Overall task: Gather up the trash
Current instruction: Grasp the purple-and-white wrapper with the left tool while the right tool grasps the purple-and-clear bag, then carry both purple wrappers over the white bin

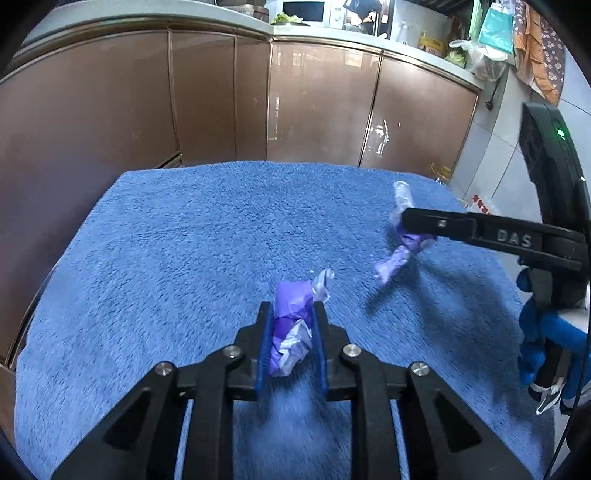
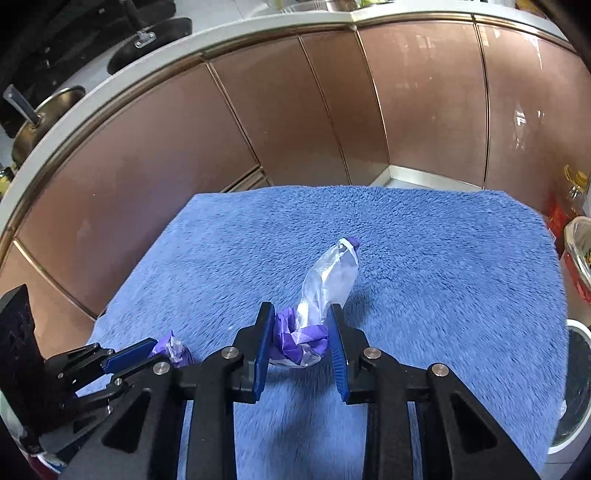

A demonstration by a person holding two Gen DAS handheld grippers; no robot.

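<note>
My left gripper (image 1: pixel 291 314) is shut on a crumpled purple and white wrapper (image 1: pixel 291 332), held above the blue towel (image 1: pixel 207 243). It also shows in the right wrist view (image 2: pixel 147 354) at the lower left with that wrapper (image 2: pixel 173 350). My right gripper (image 2: pixel 301 317) is shut on a second wrapper (image 2: pixel 314 317), purple at the bottom with a clear plastic tail standing up. In the left wrist view the right gripper (image 1: pixel 410 229) comes in from the right, holding this wrapper (image 1: pixel 399 254) above the towel.
The towel covers a table in front of brown glossy kitchen cabinets (image 1: pixel 314 103). A bin with a white liner (image 2: pixel 580 251) stands at the right edge. An oil bottle (image 2: pixel 574 188) stands on the floor at the right. The counter (image 1: pixel 332 33) holds kitchen items.
</note>
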